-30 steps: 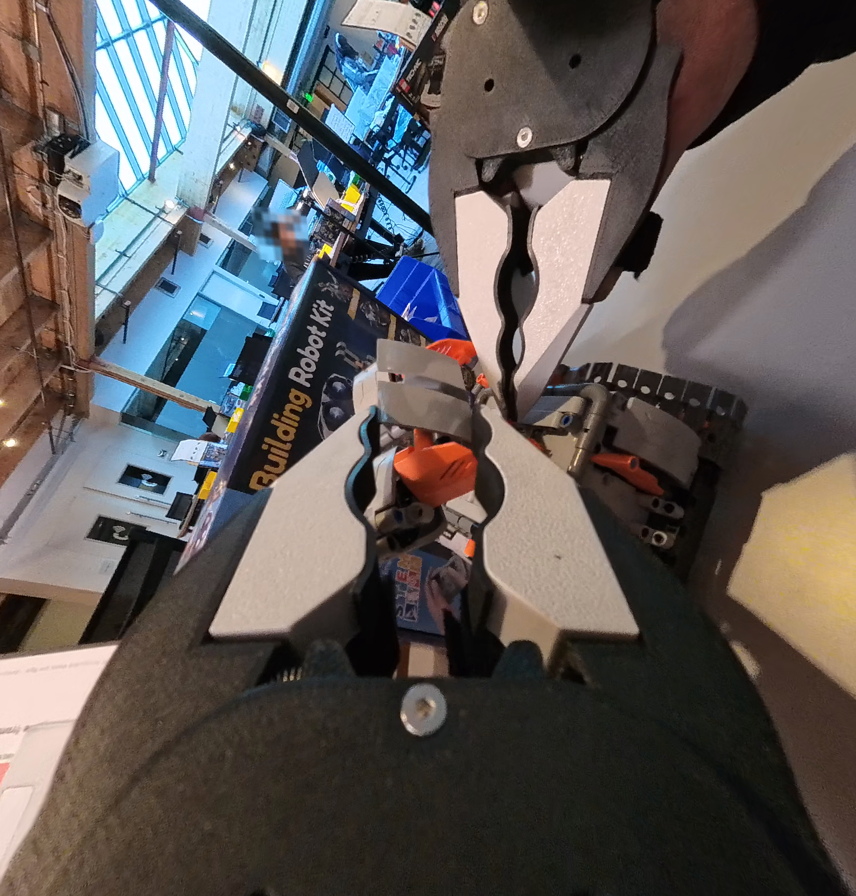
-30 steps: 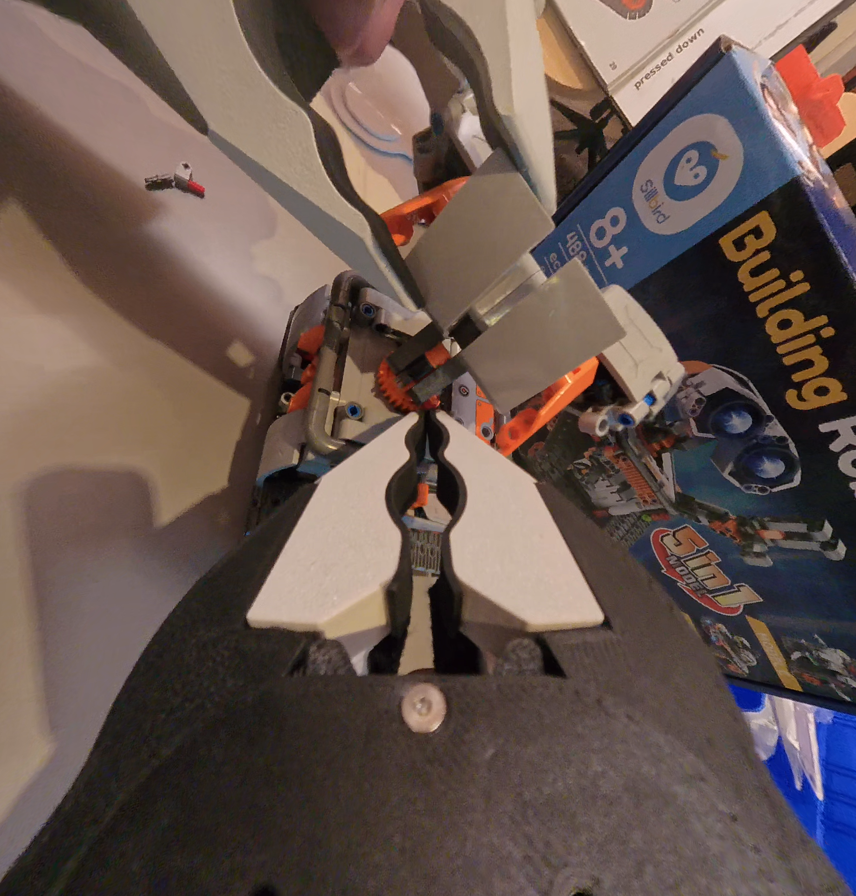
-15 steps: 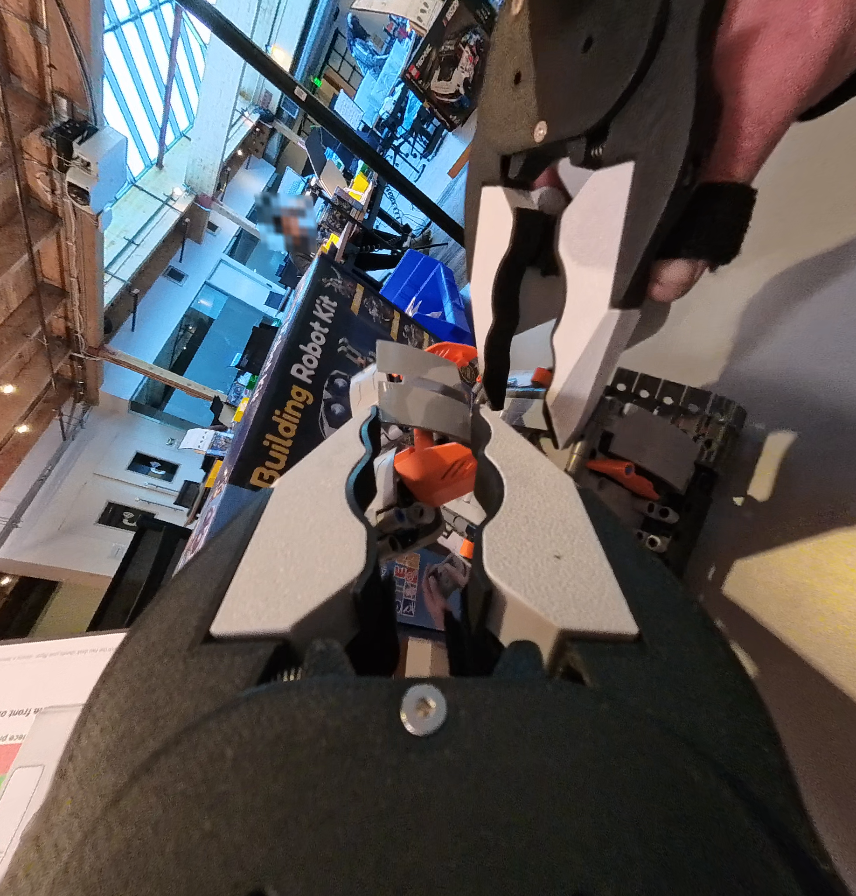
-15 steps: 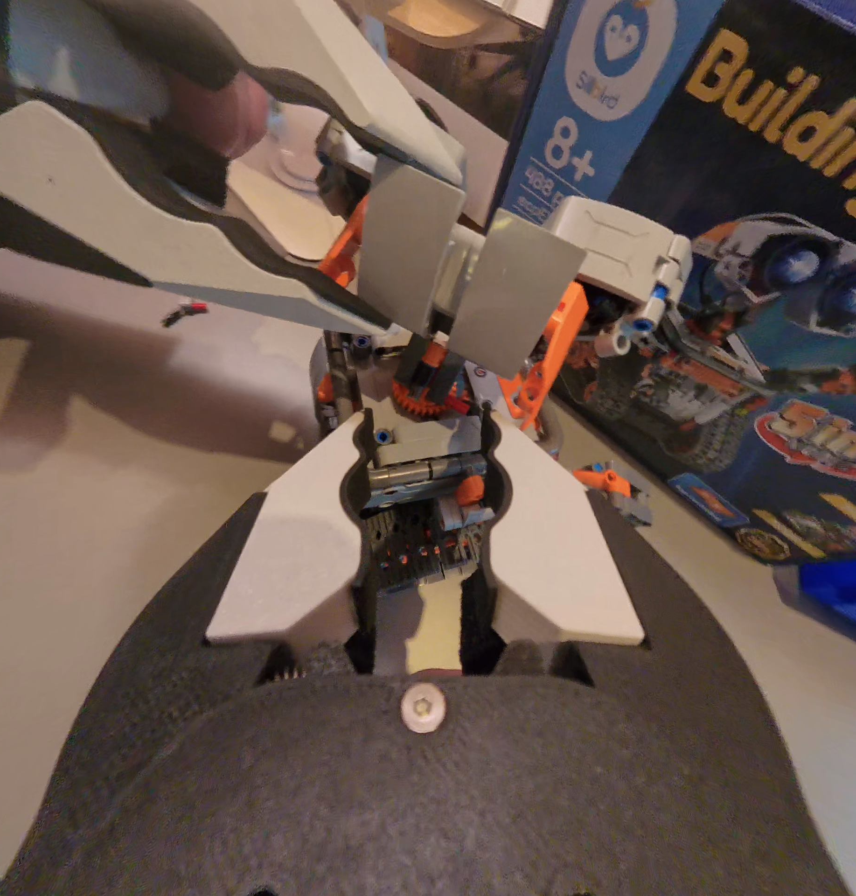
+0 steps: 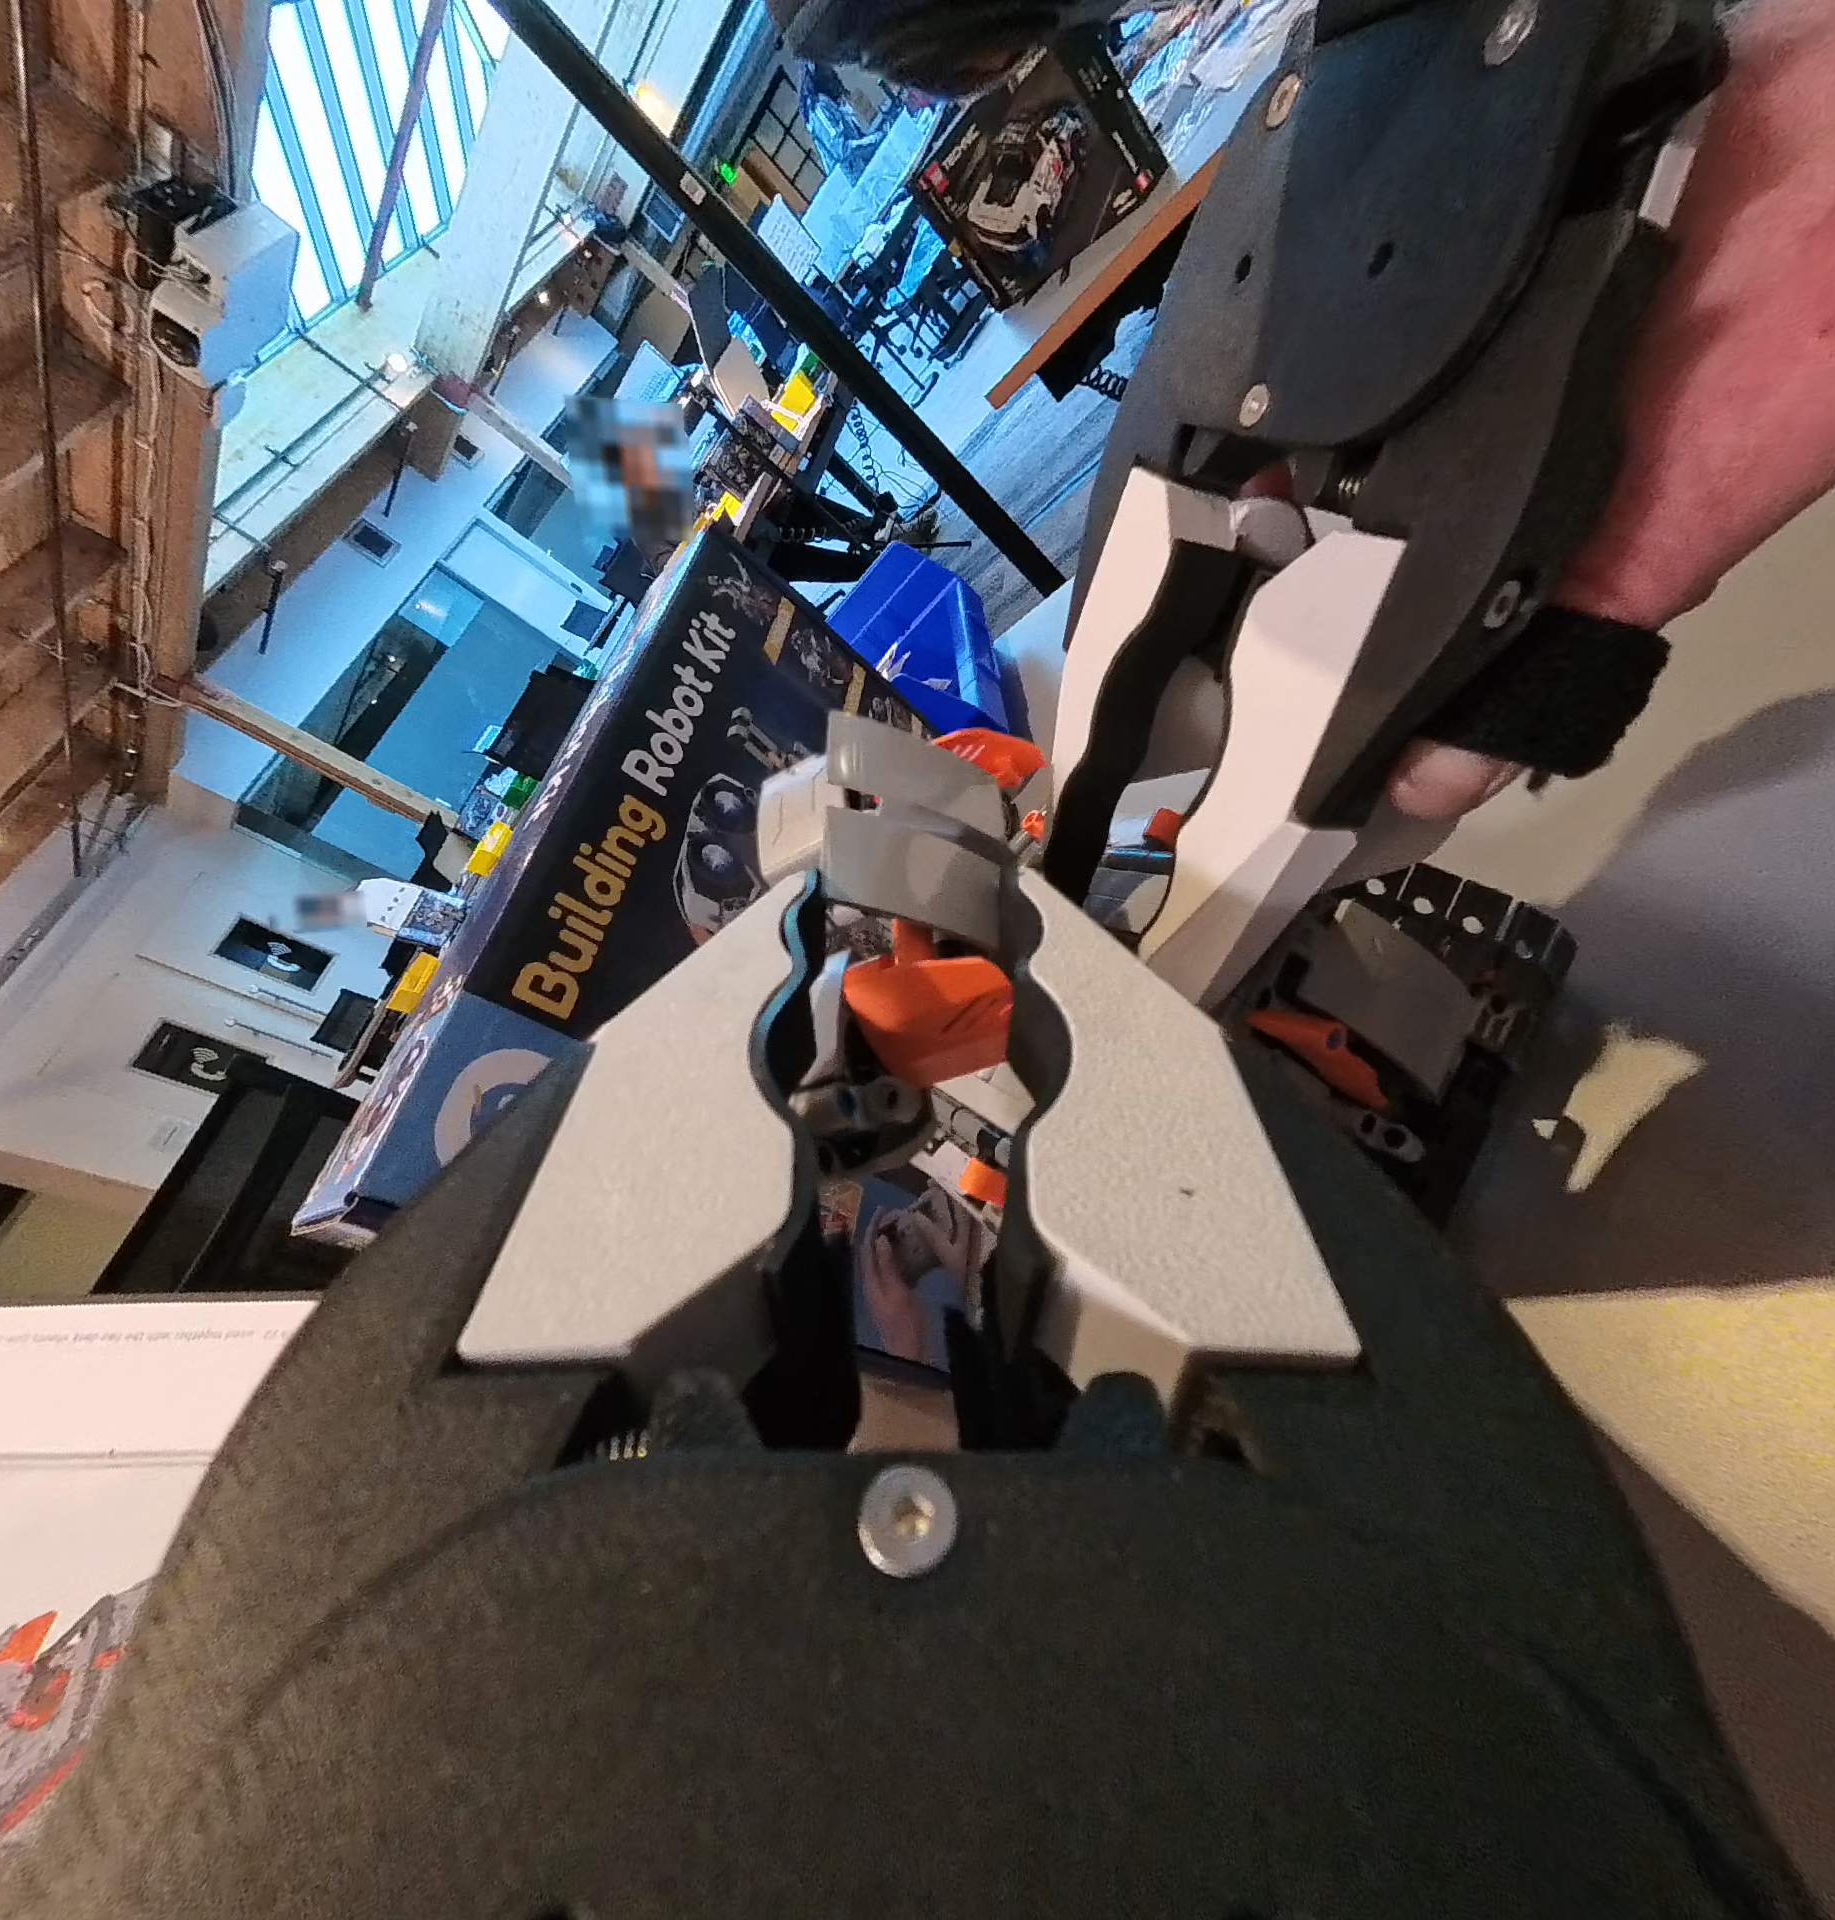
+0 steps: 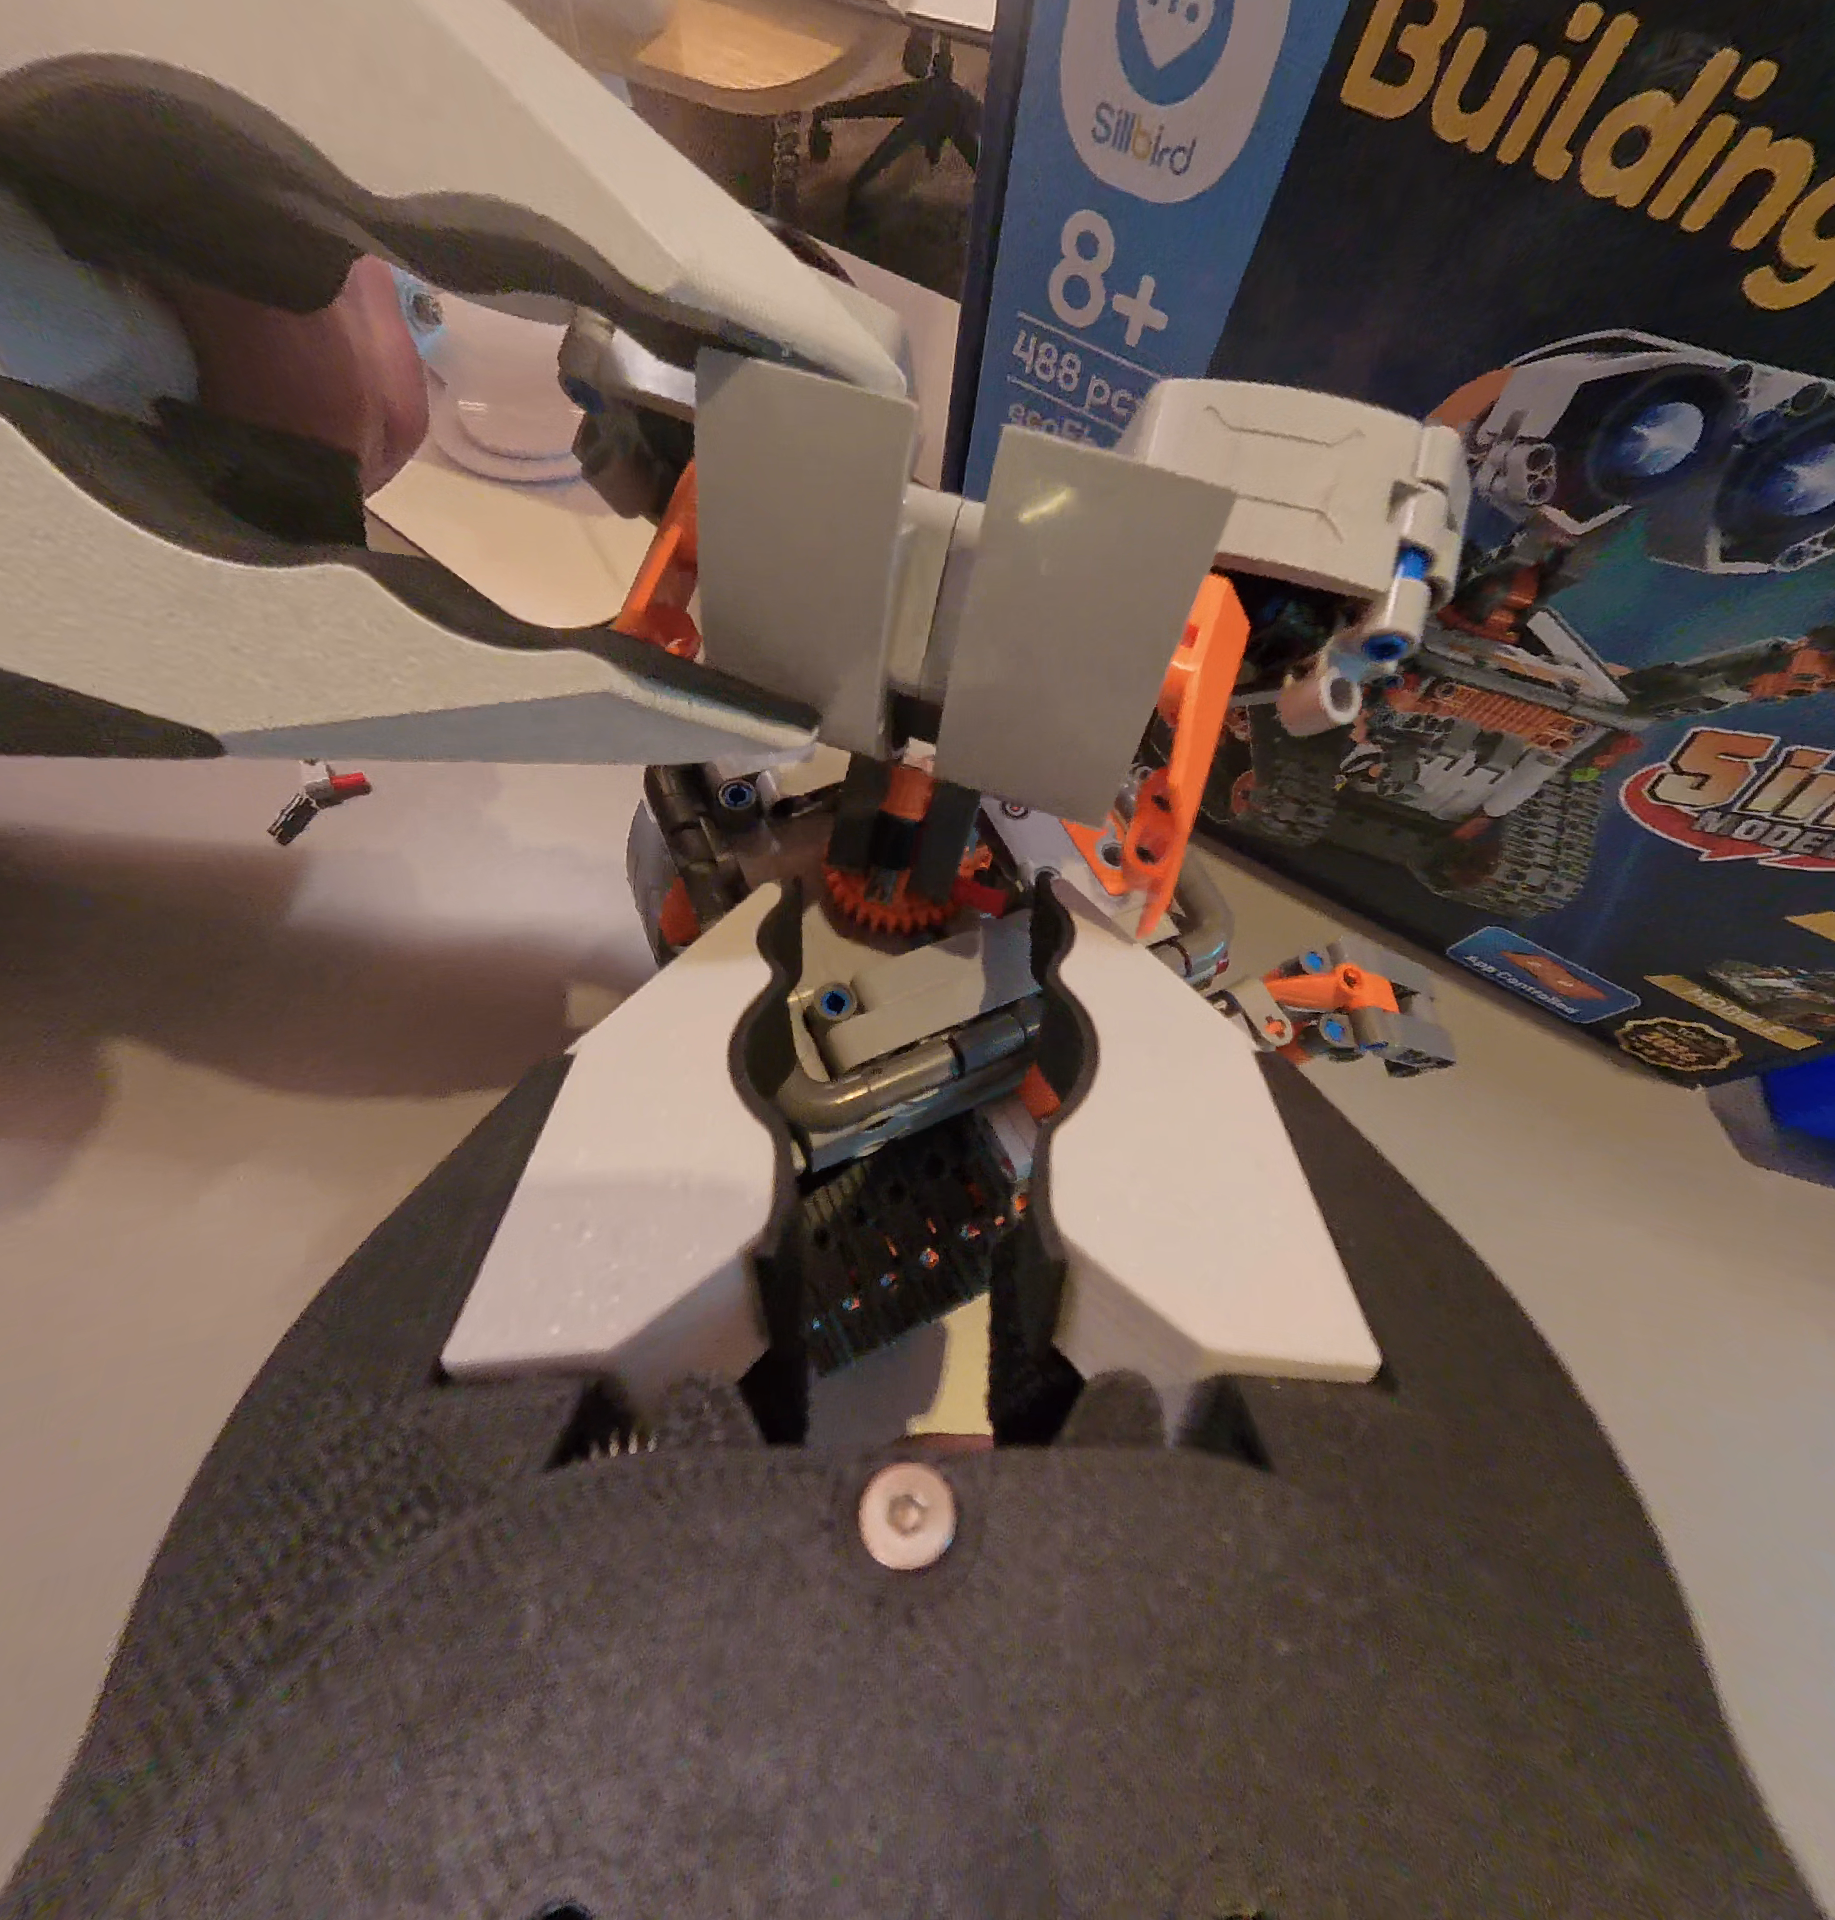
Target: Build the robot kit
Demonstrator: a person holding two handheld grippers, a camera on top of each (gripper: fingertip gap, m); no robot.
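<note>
Left wrist view: left gripper [image 5: 908, 987] clamped on the grey-and-orange brick robot model [image 5: 918, 997], which stands just in front of the dark kit box [image 5: 622, 894]; no change from a second ago. The right gripper [image 5: 1183, 904], pressed together against the model then, now hangs spread beside it. Right wrist view: right gripper [image 6: 908, 935] parted, holding nothing, backed off from the model [image 6: 954, 582], so more of the tracked base [image 6: 892, 1268] shows near the box [image 6: 1515, 520].
</note>
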